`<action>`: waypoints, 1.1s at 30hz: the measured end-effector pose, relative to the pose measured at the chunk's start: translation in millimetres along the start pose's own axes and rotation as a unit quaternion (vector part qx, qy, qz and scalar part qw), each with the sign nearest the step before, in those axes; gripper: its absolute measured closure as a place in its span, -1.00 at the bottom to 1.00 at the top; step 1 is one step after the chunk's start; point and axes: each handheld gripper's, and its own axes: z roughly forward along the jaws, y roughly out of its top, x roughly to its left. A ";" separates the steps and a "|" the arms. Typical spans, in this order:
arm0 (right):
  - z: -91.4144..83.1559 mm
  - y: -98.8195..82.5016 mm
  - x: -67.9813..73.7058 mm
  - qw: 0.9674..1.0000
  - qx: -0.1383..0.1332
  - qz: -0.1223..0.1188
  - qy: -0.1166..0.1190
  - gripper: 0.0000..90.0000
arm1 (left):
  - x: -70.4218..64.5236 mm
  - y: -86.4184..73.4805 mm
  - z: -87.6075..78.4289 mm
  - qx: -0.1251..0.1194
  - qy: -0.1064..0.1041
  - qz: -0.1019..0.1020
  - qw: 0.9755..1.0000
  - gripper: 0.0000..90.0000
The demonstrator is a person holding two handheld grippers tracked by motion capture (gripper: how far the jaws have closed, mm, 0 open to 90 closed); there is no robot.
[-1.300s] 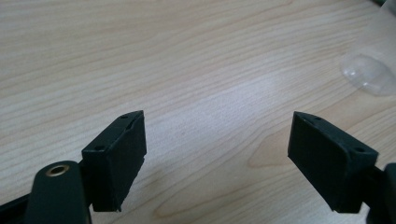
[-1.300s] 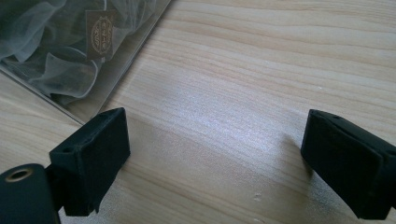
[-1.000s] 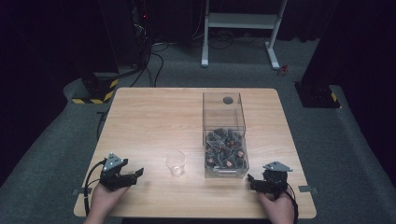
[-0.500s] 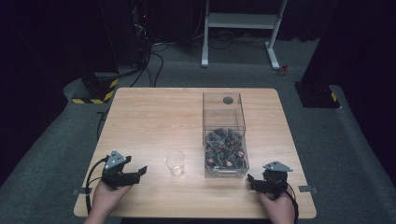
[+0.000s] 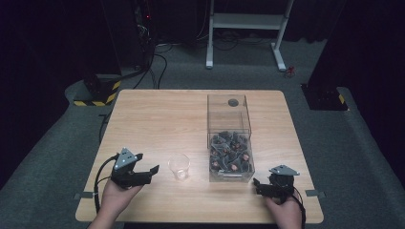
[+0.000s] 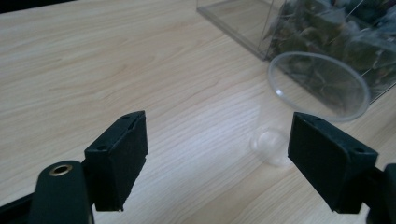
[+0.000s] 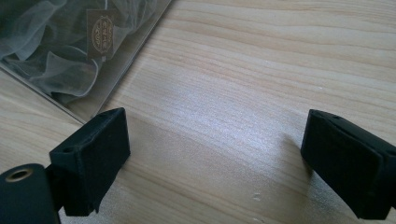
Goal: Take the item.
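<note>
The left gripper [image 5: 149, 172] sits low at the near left of the table [image 5: 157, 119], held in the person's left hand [image 5: 117, 193]. Its jaws stand wide apart with nothing between them, and they aim rightward at the cup [image 5: 179, 165]. In the left gripper view the cup [image 6: 312, 93] stands just ahead of the right-hand jaw, not touched by it.

The cup is clear plastic and upright, mouth up, its axis vertical. It stands near the front edge, between the left gripper and the box [image 5: 228, 138], just beside the box's left wall.

The box is a clear, open-topped case whose long axis runs from the near edge toward the far edge. Its near half holds a heap of dark wrapped pieces [image 5: 231, 151]; its far half is bare apart from a dark round spot [image 5: 233, 102].

The right gripper [image 5: 258, 185] rests at the near right, just beside the box's near right corner, its jaws also spread wide and empty, pointing left. In the right gripper view the box [image 7: 121, 60] lies at upper left.
</note>
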 end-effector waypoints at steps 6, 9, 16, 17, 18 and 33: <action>0.0 0.0 0.0 1.000 0.000 0.000 0.000 -0.83 | -8.0 13.2 3.4 -0.009 -0.010 0.014 1.000 -0.54; 0.0 0.0 0.0 1.000 0.000 0.000 0.000 -0.83 | -11.8 17.8 5.7 -0.012 -0.014 0.016 1.000 -0.54; 0.0 -0.1 0.0 1.000 0.000 0.000 0.000 -0.83 | -20.0 27.5 13.8 -0.010 -0.030 0.024 0.999 -0.50; 0.0 0.0 0.0 1.000 0.000 0.000 0.000 -0.83 | -22.3 29.5 15.4 -0.011 -0.031 0.029 0.999 -0.50; 0.0 -0.1 0.0 1.000 0.000 0.000 0.000 -0.83 | -24.5 31.0 16.8 -0.010 -0.034 0.030 0.999 -0.50; 0.0 -0.1 -0.1 1.000 0.000 0.000 0.000 -0.83 | -49.4 51.6 34.1 -0.015 -0.069 0.051 0.996 -0.44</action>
